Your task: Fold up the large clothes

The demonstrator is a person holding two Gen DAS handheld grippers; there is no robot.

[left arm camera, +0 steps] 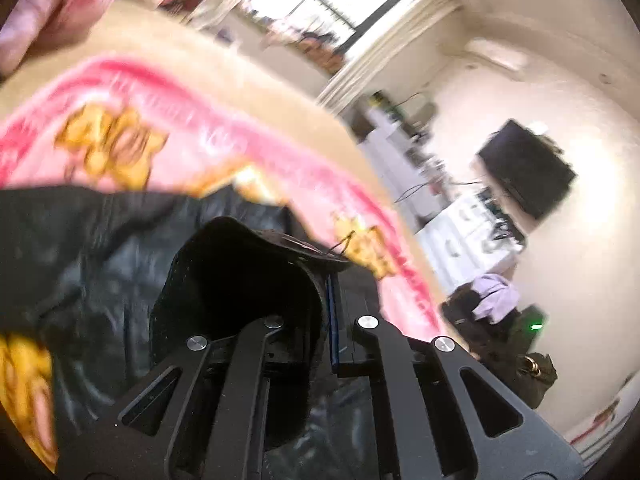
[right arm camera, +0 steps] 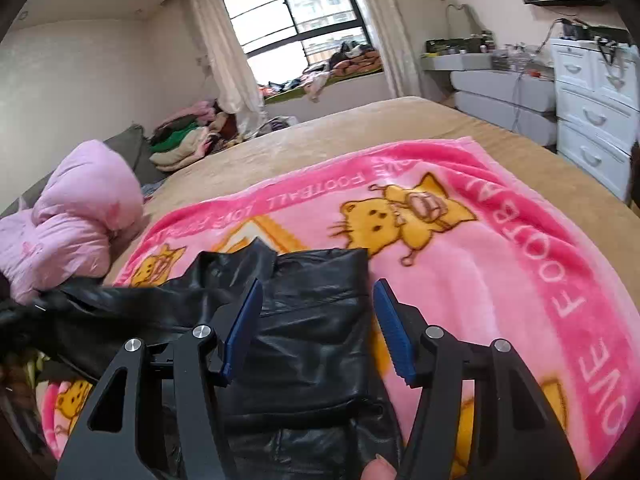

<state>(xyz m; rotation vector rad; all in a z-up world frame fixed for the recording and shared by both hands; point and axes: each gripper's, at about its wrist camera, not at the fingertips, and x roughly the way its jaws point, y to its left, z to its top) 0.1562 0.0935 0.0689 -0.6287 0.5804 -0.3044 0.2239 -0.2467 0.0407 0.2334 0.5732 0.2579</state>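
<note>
The black jacket (right arm camera: 312, 320) lies partly folded on the pink blanket (right arm camera: 500, 280) near the bed's (right arm camera: 400, 120) front edge, left claw (left arm camera: 332, 280) clamped on a flap, right claw (right arm camera: 318, 328) apart above it, more folds likely remaining.

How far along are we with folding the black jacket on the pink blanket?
Partly done: one flap of the black jacket already lies folded over on the pink blanket. In hand: the left hand-held gripper is shut on its fabric; the right hand-held gripper hangs open above. Remaining folds still left.

Window (right arm camera: 296, 8) daylight, left-view motion blur
</note>
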